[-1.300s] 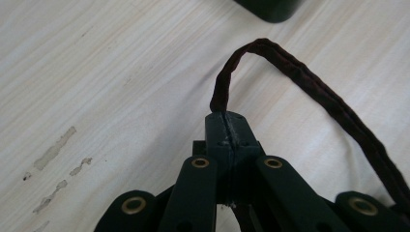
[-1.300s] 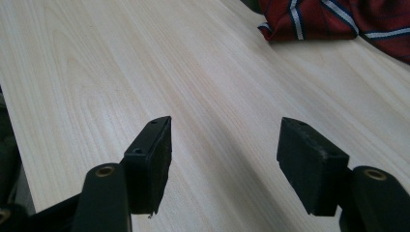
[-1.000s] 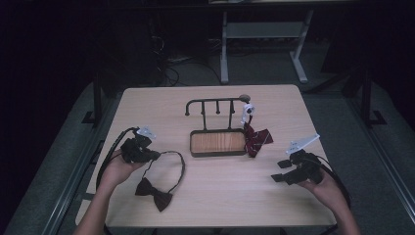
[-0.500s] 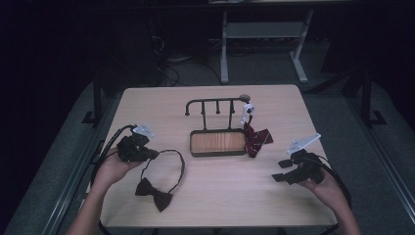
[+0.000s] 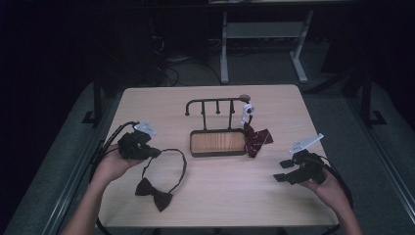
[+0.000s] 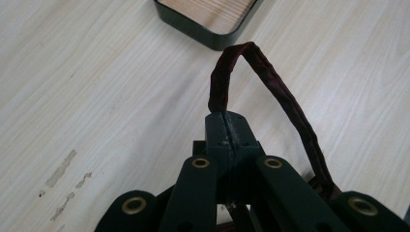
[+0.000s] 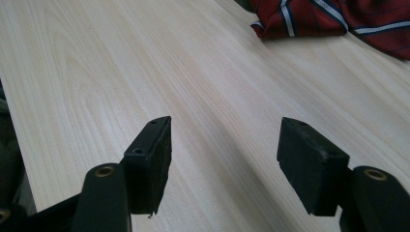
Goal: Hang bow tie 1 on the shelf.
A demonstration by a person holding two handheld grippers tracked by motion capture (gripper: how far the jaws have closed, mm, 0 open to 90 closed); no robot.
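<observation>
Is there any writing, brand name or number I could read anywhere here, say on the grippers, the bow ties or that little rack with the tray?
None: no readable word, number or sign appears.
left gripper: plain black.
right gripper: plain black.
dark bow tie: plain.
striped bow tie: stripes, no lettering.
rack and tray: unmarked.
white clip: too small to tell.

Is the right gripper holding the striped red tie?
No, the right gripper stands open over bare table, apart from the striped tie.

Room dark; light falls on a pale wood-grain counter [image 5: 210,196]; grey floor [image 5: 333,103] around it; white metal frame legs [image 5: 264,44] stand behind; black cables [image 5: 169,73] trail beside them.
</observation>
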